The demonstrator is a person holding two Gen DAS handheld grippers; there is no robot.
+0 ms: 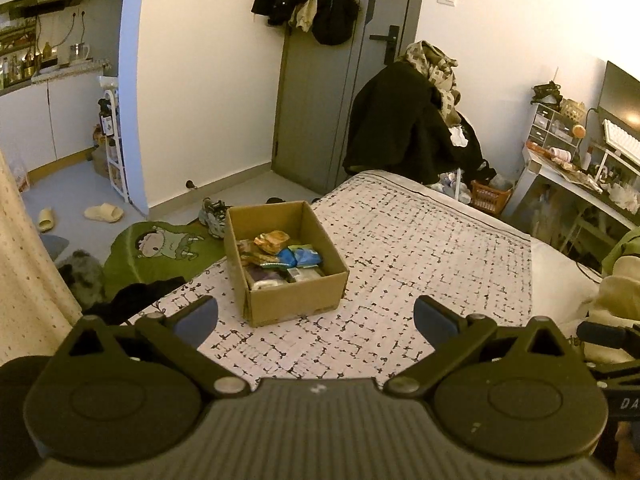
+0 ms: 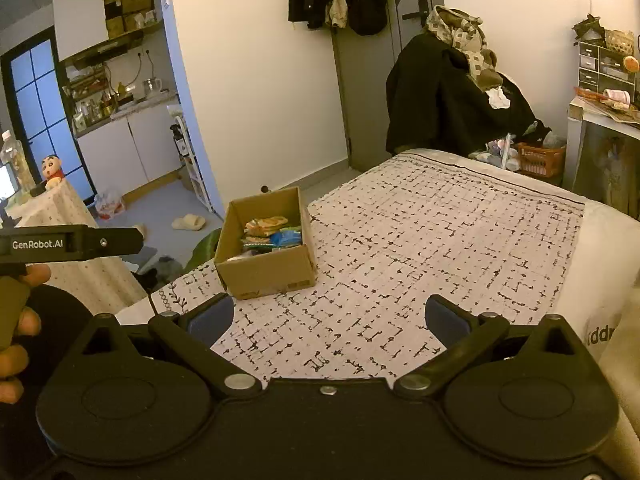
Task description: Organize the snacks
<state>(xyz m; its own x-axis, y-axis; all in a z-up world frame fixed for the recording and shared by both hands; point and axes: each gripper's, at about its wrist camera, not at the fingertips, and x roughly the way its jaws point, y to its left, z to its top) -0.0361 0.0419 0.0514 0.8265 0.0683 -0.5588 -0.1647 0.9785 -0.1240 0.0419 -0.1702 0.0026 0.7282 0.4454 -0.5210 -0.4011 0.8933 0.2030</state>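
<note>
On the bed: everything the task concerns sits here, in a lamp-lit bedroom with a kitchen nook at the far left.
Bed (image 1: 420,248): the largest thing in both views, spread with a white cover printed in a broken black grid; it fills the middle and right of each view.
Door (image 1: 320,112): grey, shut, on the far wall beyond the bed's foot, with dark coats hanging above it.
Clothes pile (image 1: 404,128): dark garments and a checked scarf heaped on something just past the far end of the bed.
Green rug (image 1: 160,252): on the floor to the left of the bed, bearing a cartoon figure.
Cardboard box (image 1: 296,300): open-topped, standing upright on the cover near the bed's left edge, ahead of both grippers and apart from them.
Snacks (image 1: 280,256): several packets, orange, blue, green and pale, lie loose inside the box, below its rim; none shows on the cover outside it.
Left gripper (image 1: 316,318): low in the left wrist view, jaws spread wide with nothing between them, pointing at the box from just short of it.
Right gripper (image 2: 328,316): jaws equally wide apart and empty, held above bare cover to the right of the box.
Hand (image 2: 16,320): fingers at the left edge of the right wrist view, wrapped on the other gripper's handle.
</note>
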